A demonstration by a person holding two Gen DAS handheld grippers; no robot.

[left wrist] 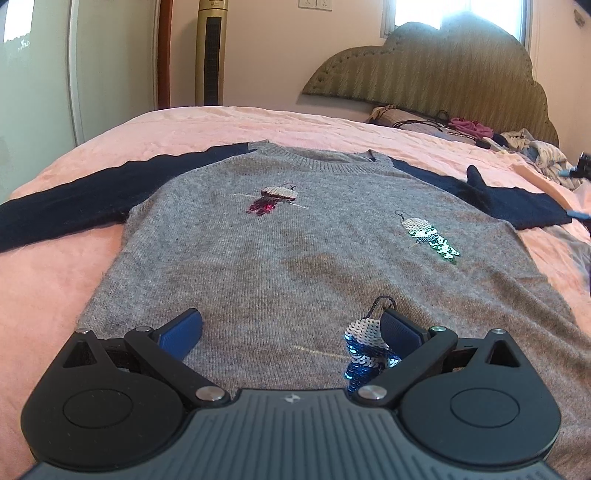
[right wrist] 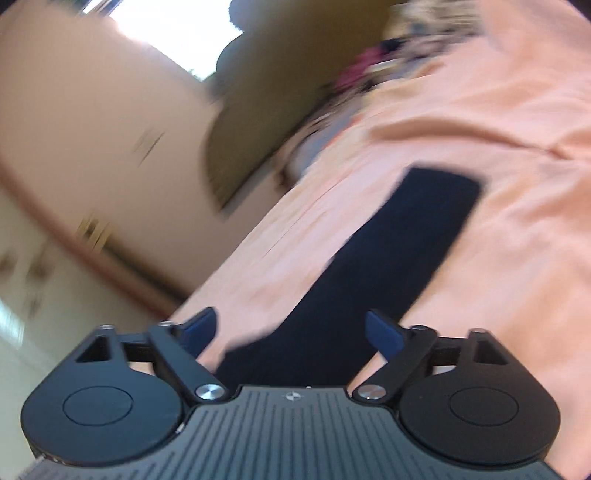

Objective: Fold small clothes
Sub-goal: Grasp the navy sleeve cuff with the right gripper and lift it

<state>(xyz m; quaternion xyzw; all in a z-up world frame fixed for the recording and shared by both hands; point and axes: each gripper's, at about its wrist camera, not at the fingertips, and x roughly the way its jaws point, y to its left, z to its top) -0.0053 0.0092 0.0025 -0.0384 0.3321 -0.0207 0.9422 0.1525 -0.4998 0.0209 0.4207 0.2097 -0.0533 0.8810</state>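
Note:
A grey knit sweater [left wrist: 295, 243] with navy sleeves lies flat, front up, on the pink bedspread [left wrist: 59, 295]. It bears sequin patches: a red one [left wrist: 271, 201], a green one [left wrist: 430, 236] and a blue one [left wrist: 365, 350]. My left gripper [left wrist: 291, 325] stands open over the sweater's near hem, its right finger beside the blue patch. The right wrist view is blurred and tilted. There my right gripper [right wrist: 291, 321] is open above a navy sleeve [right wrist: 391, 258], which runs between the fingers without the pads pressing on it.
A heap of loose clothes [left wrist: 532, 147] lies by the padded headboard [left wrist: 443, 70] at the far right of the bed. A tall tower fan [left wrist: 212, 51] stands against the wall behind the bed. A bright window [left wrist: 458, 14] is above the headboard.

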